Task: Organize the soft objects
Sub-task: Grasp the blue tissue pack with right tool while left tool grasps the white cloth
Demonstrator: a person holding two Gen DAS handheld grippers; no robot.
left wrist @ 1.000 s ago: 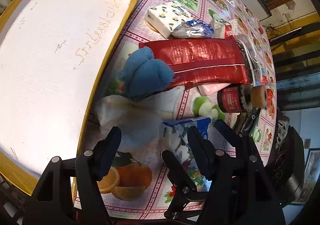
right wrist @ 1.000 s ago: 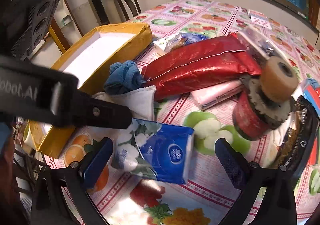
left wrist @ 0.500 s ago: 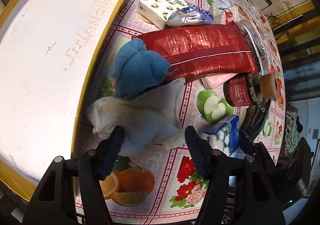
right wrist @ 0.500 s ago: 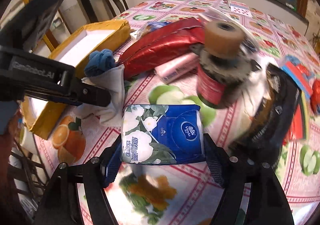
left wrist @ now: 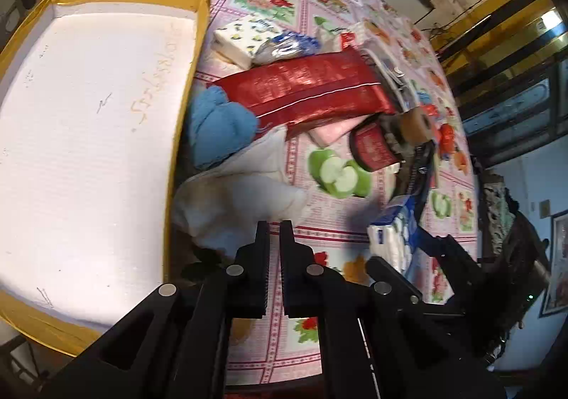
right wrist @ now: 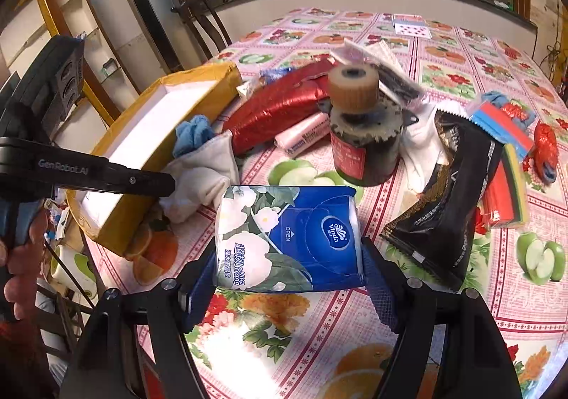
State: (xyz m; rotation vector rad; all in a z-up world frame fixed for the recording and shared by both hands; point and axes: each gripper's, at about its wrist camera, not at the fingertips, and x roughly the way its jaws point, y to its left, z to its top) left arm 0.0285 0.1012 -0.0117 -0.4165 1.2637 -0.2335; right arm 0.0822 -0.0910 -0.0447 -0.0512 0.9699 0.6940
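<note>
Firmly between right fingers (right wrist: pixel 378 287): tissue pack (right wrist: pixel 287 239)

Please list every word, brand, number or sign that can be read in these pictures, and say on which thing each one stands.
"Vinda" and "OPEN": on the blue tissue pack held in the right claw.
"GenRobot.AI": on the left claw's arm.
Handwritten digits on the white foam tray: too faint to read.
Chinese characters on the tissue pack, print on the red canister label and pink packet: too small.

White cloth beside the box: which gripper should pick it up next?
Left, probably. The left gripper is empty, nearly shut, with the white cloth right ahead; the right gripper is clamped on the tissue pack.
</note>
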